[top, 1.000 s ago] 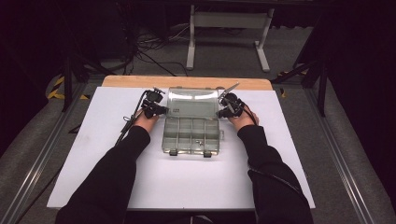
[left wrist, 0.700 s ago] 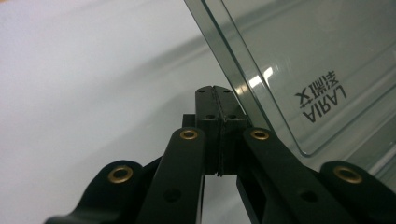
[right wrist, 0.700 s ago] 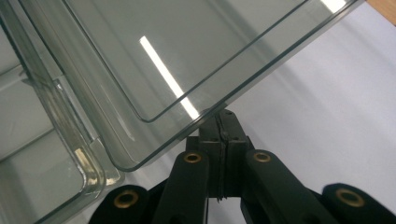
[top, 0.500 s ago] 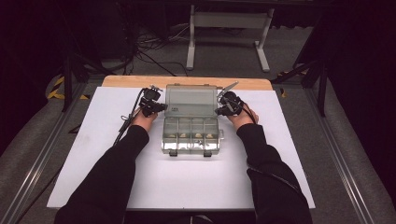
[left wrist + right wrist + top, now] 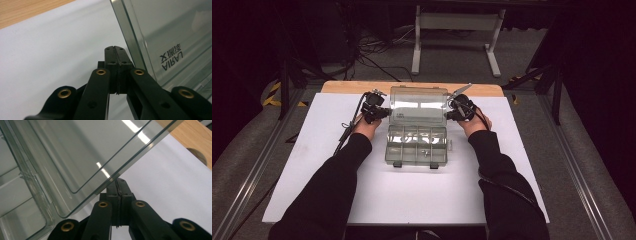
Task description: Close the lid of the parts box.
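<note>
A clear plastic compartment box (image 5: 416, 145) sits in the middle of the white table cover, its lid (image 5: 418, 105) swung up and leaning back. A few small metal parts (image 5: 425, 152) lie in one compartment. My left gripper (image 5: 381, 111) is shut with nothing in it, right beside the lid's left edge (image 5: 130, 35); its pressed-together tips (image 5: 115, 50) are close to that edge. My right gripper (image 5: 451, 111) is also shut and holds nothing, at the lid's right edge. Its tips (image 5: 117, 182) lie just under the lid's rim (image 5: 100, 187). The lid bears a printed brand mark (image 5: 172, 57).
The white cover (image 5: 337, 200) spans the table, with a strip of bare wood (image 5: 357, 87) along the back. A white metal stand (image 5: 457, 30) and cables (image 5: 372, 47) are on the floor behind. Metal rails (image 5: 252, 170) run along both sides of the table.
The lid's top edge stands slightly farther back than a second ago. Both hands have hardly moved and both grippers stay shut.
</note>
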The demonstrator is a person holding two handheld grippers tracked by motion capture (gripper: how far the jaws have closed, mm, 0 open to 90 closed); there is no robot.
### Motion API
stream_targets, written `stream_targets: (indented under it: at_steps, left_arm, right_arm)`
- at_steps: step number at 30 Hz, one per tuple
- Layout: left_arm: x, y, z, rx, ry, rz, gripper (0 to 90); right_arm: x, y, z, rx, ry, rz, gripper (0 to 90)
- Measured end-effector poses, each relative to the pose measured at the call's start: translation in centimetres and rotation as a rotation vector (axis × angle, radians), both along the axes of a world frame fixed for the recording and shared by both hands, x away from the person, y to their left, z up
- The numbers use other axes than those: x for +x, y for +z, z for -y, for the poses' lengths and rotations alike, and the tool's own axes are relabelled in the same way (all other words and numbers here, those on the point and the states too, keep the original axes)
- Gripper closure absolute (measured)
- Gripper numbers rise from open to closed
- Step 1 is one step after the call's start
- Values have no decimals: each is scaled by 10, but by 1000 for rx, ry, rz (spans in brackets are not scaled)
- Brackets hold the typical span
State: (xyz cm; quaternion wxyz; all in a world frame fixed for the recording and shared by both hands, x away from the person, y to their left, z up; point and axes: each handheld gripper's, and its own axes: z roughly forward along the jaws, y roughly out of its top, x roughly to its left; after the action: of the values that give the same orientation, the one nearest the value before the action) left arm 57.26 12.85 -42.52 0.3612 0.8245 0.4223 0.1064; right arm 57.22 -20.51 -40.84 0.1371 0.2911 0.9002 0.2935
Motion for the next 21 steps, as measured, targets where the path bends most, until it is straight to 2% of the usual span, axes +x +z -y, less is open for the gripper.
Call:
stream_targets:
  at_steps: [9,16,21]
  left_arm:
    - [-2,6,-1,-6,-2,21,897]
    - [-4,9,-2,-15,-5,16,897]
    - [-6,14,-3,-24,-10,28,897]
  right_arm:
    - [-3,7,3,6,-5,14,899]
    - [-7,13,5,17,-7,22,899]
    - [-9,19,5,29,-5,25,899]
